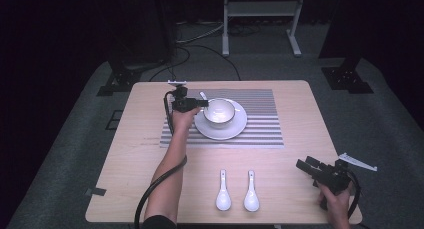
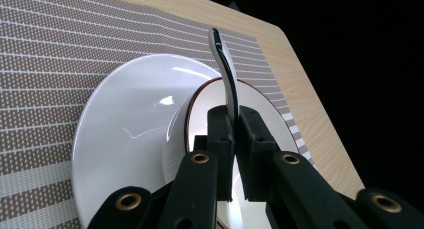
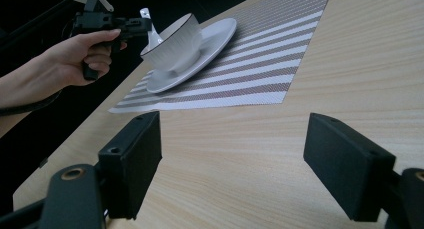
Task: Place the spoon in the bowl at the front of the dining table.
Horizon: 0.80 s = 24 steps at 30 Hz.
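Note:
A white bowl [image 1: 219, 112] with a dark rim stands on a white plate [image 1: 235, 129] on the striped placemat [image 1: 265, 121]. My left gripper [image 1: 204, 103] is at the bowl's left edge, shut on the handle of a white spoon [image 1: 202, 95]. In the left gripper view the jaws [image 2: 235, 116] pinch the spoon [image 2: 226, 74] upright over the bowl's rim [image 2: 272, 106] and the plate [image 2: 125, 139]. Two more white spoons [image 1: 223, 191] [image 1: 251, 191] lie side by side near the front edge. My right gripper [image 1: 304, 164] rests open at the front right with nothing between its fingers [image 3: 132, 164].
The wooden table [image 1: 150, 154] has bare room left of the placemat and between the placemat and the two spoons. In the right gripper view the bowl [image 3: 175, 44] and the other hand with its gripper [image 3: 135, 23] show far off. Stands and cables lie on the floor behind.

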### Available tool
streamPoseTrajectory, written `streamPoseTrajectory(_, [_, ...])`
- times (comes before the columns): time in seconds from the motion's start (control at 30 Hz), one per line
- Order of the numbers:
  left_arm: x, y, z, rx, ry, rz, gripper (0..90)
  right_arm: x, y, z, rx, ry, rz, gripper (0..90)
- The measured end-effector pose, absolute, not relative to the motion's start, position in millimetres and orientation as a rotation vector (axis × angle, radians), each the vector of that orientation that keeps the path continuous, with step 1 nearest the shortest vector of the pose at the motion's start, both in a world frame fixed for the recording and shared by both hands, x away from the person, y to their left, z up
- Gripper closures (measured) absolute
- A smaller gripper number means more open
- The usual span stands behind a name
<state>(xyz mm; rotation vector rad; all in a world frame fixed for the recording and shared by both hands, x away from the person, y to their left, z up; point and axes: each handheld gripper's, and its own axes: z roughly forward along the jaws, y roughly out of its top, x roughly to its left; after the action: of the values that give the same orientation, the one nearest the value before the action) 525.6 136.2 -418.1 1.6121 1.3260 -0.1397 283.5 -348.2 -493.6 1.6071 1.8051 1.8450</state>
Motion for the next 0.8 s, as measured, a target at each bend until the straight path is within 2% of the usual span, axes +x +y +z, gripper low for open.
streamPoseTrajectory(0.57, [521.7, 150.3, -422.0, 1.605, 1.354, -0.12, 79.7, 283.6, -348.1, -493.6, 1.605, 1.807, 1.843, 22.2])
streamPoseTrajectory(0.8, [519.5, 158.4, -424.9, 1.594, 1.361, -0.138, 74.7, 283.7, -347.9, -493.6, 1.605, 1.807, 1.84, 22.2])
